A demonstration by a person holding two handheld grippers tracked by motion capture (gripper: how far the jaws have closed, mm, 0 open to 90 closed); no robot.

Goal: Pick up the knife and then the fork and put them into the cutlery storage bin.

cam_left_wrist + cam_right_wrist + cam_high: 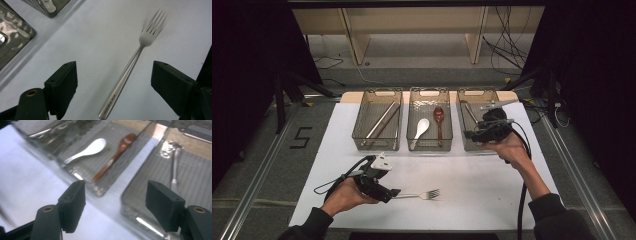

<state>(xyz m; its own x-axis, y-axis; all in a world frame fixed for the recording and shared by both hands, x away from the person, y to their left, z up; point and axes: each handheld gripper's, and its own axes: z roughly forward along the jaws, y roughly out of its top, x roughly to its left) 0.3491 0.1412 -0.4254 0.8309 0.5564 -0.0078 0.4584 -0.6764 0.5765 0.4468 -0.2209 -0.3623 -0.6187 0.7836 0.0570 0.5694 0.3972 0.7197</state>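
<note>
3 clear bins stand in a row on the counter (472,180): the left bin (377,120) holds long metal sticks, the middle bin (429,122) a white spoon (420,131) and a brown spoon (439,120), the right bin (476,125) a metal piece, partly hidden by the right gripper (115,202), jaws spread and empty. The fork (132,65), plain steel, 4 tines blurred, lies flat on the white cover between the left gripper (113,87)'s spread jaws, untouched.
</note>
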